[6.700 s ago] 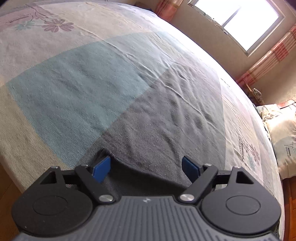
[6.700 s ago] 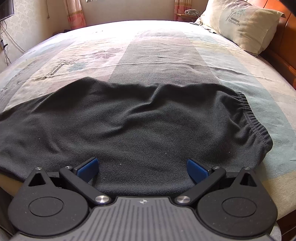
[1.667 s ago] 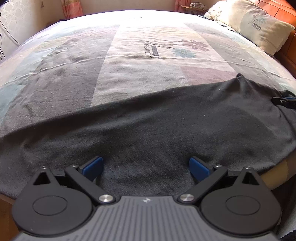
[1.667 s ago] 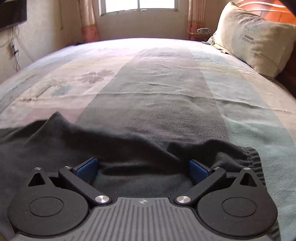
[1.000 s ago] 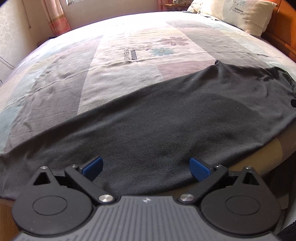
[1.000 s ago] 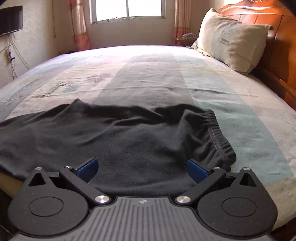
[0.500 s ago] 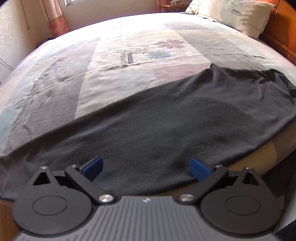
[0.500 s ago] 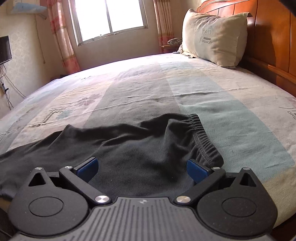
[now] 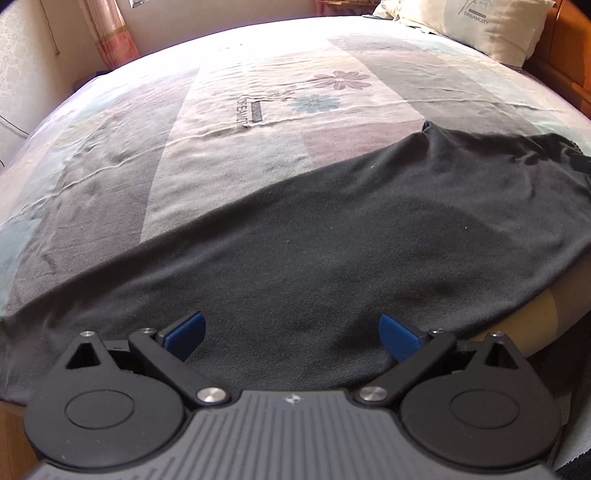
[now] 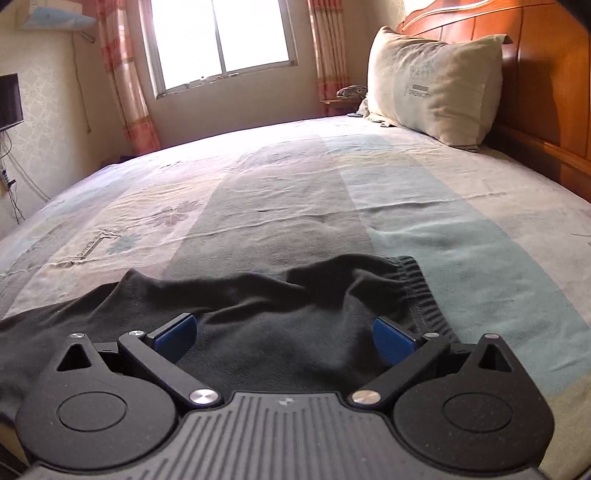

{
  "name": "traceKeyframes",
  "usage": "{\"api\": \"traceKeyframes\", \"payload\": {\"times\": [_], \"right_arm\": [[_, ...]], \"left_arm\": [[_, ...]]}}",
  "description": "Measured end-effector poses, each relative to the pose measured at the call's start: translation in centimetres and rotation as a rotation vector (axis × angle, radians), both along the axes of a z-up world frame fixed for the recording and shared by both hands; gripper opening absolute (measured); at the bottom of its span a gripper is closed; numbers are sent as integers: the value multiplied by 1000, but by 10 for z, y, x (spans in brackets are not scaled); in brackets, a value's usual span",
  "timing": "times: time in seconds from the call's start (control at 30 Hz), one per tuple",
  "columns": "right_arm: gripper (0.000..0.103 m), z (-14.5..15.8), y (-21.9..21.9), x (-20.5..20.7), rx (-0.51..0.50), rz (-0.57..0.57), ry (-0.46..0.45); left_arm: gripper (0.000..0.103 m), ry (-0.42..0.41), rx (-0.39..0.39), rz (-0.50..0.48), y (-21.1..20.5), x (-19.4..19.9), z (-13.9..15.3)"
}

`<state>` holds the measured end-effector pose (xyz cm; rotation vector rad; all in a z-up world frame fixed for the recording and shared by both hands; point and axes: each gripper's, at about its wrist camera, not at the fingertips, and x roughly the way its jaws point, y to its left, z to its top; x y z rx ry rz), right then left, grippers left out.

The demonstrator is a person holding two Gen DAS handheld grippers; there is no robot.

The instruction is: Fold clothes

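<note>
Since half a second ago the right gripper (image 10: 284, 338) has dropped lower and closer to the trousers, so the dark cloth now fills less of its view and the window (image 10: 218, 40) stands higher in the frame; the left wrist view has scarcely shifted.

The bed (image 9: 258, 155) takes up most of both views, covered by a patchwork sheet (image 10: 424, 206) in grey, cream and pale blue blocks with printed flowers. At the upper right of the right wrist view a wooden headboard (image 10: 546, 77) rises behind a cream pillow (image 10: 432, 85), and that pillow (image 9: 476, 22) shows again at the top right of the left wrist view. Striped pink curtains (image 10: 122, 81) hang on either side of the window at the top centre.

The black trousers (image 9: 332, 251) lie spread across the near edge of the bed, running from the lower left of the left wrist view up to the right edge. In the right wrist view the same trousers (image 10: 266, 325) sit bunched across the lower middle, with the ribbed elastic waistband (image 10: 417, 291) at their right end, lying on the pale blue stripe.

The left gripper (image 9: 291, 332) hovers over the cloth at the bottom of its frame with blue fingers (image 9: 186, 330) spread wide apart and nothing between them. The right gripper's blue fingers (image 10: 173, 332) are likewise spread wide, just above the bunched fabric near the waistband, holding nothing.
</note>
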<state>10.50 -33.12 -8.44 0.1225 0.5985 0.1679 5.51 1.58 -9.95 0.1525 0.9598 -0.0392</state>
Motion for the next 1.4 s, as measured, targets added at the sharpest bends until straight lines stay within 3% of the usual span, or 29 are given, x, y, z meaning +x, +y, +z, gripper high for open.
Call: {"api": "traceKeyframes", "payload": {"times": [0.13,0.2,0.27,0.37,0.63,0.77,0.93,1.17,1.3,1.4], "right_arm": [[103,-22,-2,18,-33,-32,45],[102,-27,-17,14,17,-52,42],[103,-19,-26,5,91,-74,42],[103,-4,-22,-8,128,-60,50],[103,-13,10,-8,36,-22,151],[103,-16,12,-9,1,-6,153],[103,-18,11,-9,7,-9,152],[103,-20,18,-10,-57,9,154],[103,-20,22,-9,-84,5,153],[103,-17,25,-10,-93,0,163]], "left_arm": [[100,15,11,4,-6,2,-7],[100,25,-4,24,-1,1,-9],[100,32,-46,54,5,1,-9],[100,16,-43,59,4,2,-5],[100,33,-41,-25,-23,6,-8],[100,56,-63,-1,-20,3,-8],[100,25,-45,-20,-25,4,0],[100,94,-87,-22,-21,-4,-10],[100,54,-49,-48,-26,-5,1],[100,33,-74,-73,-30,0,4]]}}
